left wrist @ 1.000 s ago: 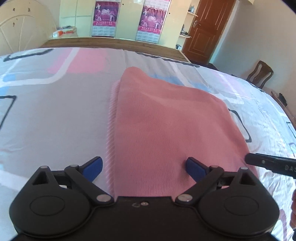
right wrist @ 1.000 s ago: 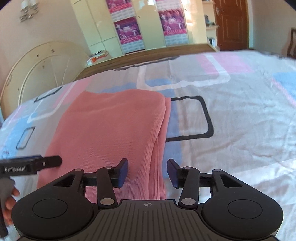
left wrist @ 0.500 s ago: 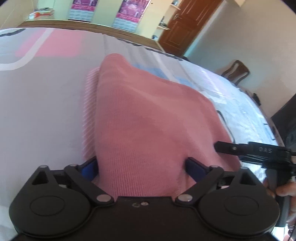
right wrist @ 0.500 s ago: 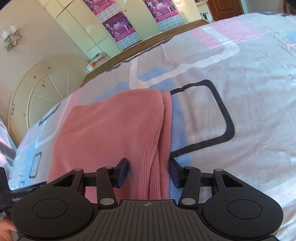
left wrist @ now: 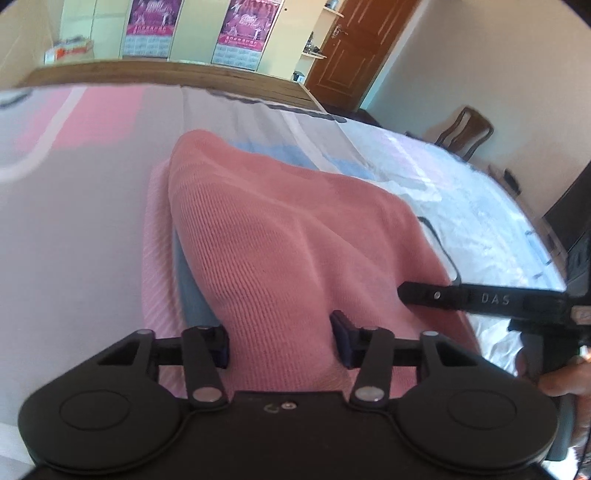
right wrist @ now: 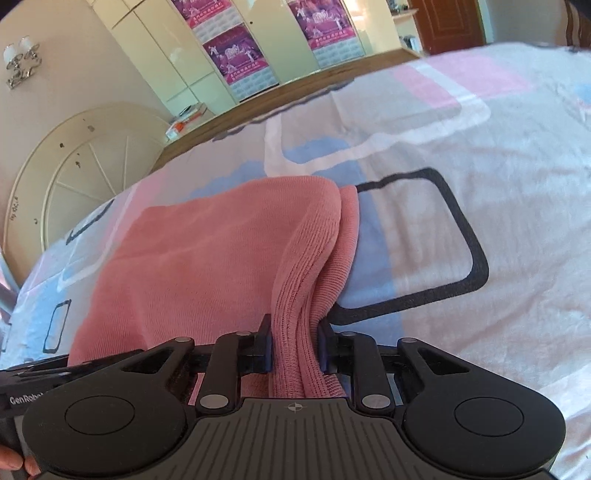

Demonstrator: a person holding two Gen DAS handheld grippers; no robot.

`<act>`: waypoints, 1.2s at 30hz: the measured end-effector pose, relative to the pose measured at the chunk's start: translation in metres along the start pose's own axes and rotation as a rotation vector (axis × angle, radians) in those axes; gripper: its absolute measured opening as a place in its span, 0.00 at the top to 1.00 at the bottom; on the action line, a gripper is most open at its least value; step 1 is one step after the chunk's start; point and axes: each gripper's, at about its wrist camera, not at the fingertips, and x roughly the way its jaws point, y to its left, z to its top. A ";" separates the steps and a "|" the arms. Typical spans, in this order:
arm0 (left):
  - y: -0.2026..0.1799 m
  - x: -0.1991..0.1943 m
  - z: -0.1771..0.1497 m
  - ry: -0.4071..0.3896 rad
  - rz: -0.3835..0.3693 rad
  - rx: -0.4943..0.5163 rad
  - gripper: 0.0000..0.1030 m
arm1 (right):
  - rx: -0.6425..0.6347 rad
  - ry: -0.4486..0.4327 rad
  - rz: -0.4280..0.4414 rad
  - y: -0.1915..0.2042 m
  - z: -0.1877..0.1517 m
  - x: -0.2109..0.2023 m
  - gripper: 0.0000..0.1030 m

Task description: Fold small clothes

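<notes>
Both claws are closing on the pink knit garment (left wrist: 295,236), which lies on the patterned bed (right wrist: 498,192). A second ago each stood open over flat cloth; now the left claw (left wrist: 280,339) bunches one near corner and the right claw (right wrist: 294,341) pinches the ribbed edge at the other. With both corners gripped, lifting for the next fold looks ready to start.

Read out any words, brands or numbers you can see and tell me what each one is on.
"DAS": right gripper, printed on its finger, left wrist view.
"GenRobot", cut off by the housing in front: left gripper's body, right wrist view.
Wall calendars: print and date grids too small and blurred to read.
Pink knit garment and bedsheet: no text.
</notes>
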 end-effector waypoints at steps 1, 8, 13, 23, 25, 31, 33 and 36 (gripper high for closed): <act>-0.005 -0.002 0.001 -0.002 0.016 0.016 0.59 | -0.010 -0.011 -0.002 0.005 -0.001 -0.002 0.80; -0.021 -0.017 0.000 -0.041 0.056 0.061 0.67 | -0.007 -0.048 0.057 0.018 -0.002 -0.016 0.80; -0.026 -0.032 0.000 -0.062 0.054 0.066 0.68 | -0.029 -0.065 0.111 0.039 0.002 -0.023 0.80; 0.015 -0.087 -0.003 -0.117 0.049 0.064 0.68 | -0.055 -0.069 0.172 0.113 -0.004 -0.020 0.80; 0.034 -0.100 -0.002 -0.128 0.045 0.064 0.68 | -0.056 -0.074 0.181 0.137 -0.008 -0.015 0.80; 0.120 -0.141 0.000 -0.144 0.010 0.066 0.68 | -0.047 -0.089 0.175 0.222 -0.025 0.014 0.80; 0.155 -0.155 0.002 -0.143 0.008 0.066 0.68 | -0.043 -0.084 0.174 0.258 -0.035 0.029 0.80; 0.205 -0.173 0.006 -0.140 0.028 0.051 0.68 | -0.038 -0.070 0.189 0.310 -0.044 0.059 0.80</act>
